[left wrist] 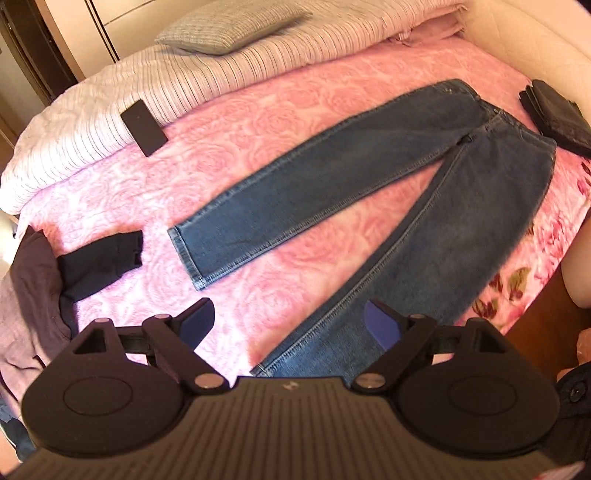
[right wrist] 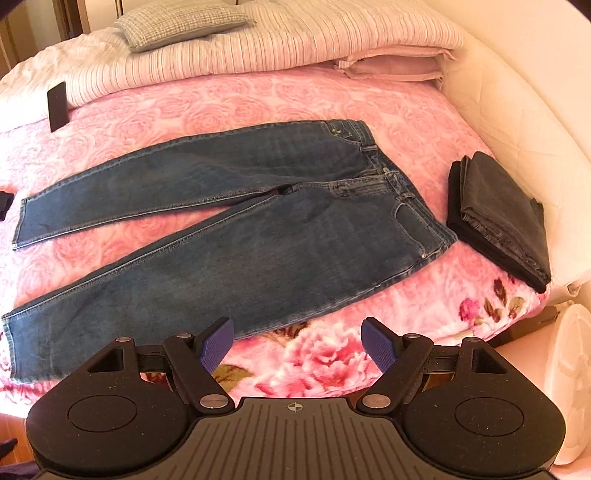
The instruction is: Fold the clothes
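Note:
Blue jeans (right wrist: pixel 236 236) lie flat on the pink rose blanket (right wrist: pixel 207 107), legs spread apart toward the left, waistband at the right. The left wrist view shows the same jeans (left wrist: pixel 369 177) from above the near leg's hem. My left gripper (left wrist: pixel 290 319) hangs open high over that near leg, nothing between its fingers. My right gripper (right wrist: pixel 297 338) is open too, above the bed's front edge just short of the jeans' hip. A folded dark garment (right wrist: pixel 498 218) rests to the right of the waistband.
A black phone (left wrist: pixel 144 127) lies by the striped duvet (right wrist: pixel 258 44), with a grey pillow (right wrist: pixel 181 26) on top. A heap of purple and black clothes (left wrist: pixel 44 280) sits at the bed's left end. White bed frame (right wrist: pixel 517 122) and a white round object (right wrist: pixel 570 384) are at right.

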A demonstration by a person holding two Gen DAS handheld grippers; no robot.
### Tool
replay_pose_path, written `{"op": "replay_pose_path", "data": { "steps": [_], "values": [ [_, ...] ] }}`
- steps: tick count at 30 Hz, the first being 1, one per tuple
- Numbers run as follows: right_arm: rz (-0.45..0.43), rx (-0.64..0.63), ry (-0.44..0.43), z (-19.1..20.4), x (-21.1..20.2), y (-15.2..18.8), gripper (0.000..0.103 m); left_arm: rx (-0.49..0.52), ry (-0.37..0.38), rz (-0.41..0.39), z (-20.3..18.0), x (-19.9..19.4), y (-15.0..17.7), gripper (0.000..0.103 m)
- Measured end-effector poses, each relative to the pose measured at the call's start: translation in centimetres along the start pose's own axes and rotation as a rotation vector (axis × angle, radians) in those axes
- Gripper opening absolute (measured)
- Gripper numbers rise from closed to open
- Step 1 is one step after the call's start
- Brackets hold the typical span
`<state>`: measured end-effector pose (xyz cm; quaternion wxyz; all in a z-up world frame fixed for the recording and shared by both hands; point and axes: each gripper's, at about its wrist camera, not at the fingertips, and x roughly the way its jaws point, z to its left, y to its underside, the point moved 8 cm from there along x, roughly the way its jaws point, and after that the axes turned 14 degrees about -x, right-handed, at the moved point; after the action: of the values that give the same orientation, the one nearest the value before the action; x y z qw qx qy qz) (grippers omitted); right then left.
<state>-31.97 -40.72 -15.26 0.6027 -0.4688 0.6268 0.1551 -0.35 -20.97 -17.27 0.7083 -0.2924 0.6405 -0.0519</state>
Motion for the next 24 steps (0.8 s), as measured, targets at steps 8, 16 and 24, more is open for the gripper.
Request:
{"op": "replay_pose_path", "data": {
  "steps": [8,16,24],
  "values": [
    [0.000,0.017,0.027,0.1,-1.7,0.9,0.079,0.022,0.011,-0.026,0.2,-0.2,-0.6,0.086],
    [-0.004,0.009,-0.004,-0.4,-1.4,2.2,0.079,0.015,-0.031,-0.038,-0.3,-1.1,0.6,0.086],
    [-0.063,-0.080,-0.054,-5.6,0.3,2.6,0.079,-0.111,-0.143,-0.048,-3.6,-2.7,2.6,0.085]
  ]
}}
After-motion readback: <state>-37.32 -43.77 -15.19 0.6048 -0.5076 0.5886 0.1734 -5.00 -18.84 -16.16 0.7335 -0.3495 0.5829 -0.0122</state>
